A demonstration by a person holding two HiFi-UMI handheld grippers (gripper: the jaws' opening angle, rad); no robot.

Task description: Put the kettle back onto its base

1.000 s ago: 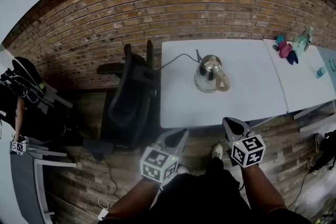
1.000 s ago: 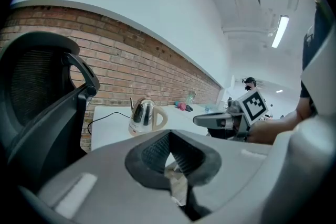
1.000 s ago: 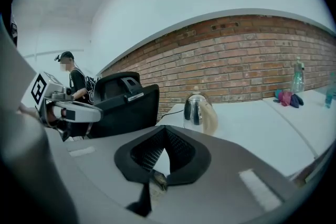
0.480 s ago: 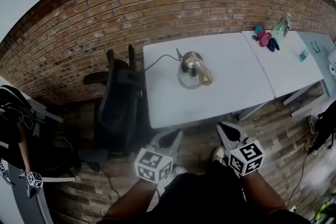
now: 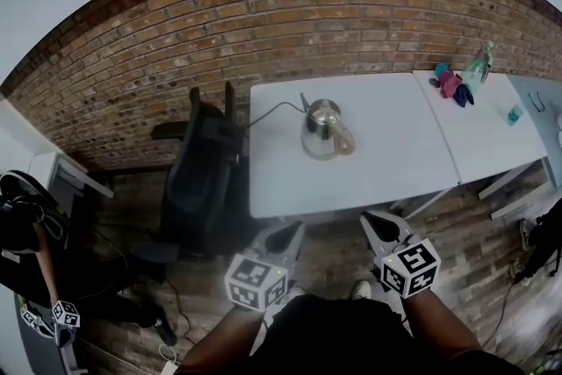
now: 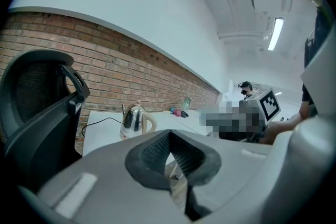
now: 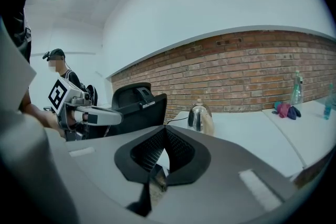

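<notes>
Table (image 5: 395, 158): white top, set against the brick wall (image 5: 263, 31); mostly bare.
Kettle (image 5: 325, 130): steel, upright on the table, towards its back left part. The base under it cannot be made out.
Cord (image 5: 270, 109): runs from the kettle's foot to the table's back left corner.
Chair (image 5: 200, 180): black, just beside the table's left end.
Second table (image 5: 496, 123): white, butts against the table's right end and carries a bottle (image 5: 479, 62).
Floor (image 5: 334, 250): wood planks, in front of the table.
Left gripper (image 5: 290, 230): off the table's front edge, well apart from the kettle; jaws pressed together, nothing between them.
Right gripper (image 5: 376, 221): off the table's front edge, jaws pressed together, nothing held.
</notes>
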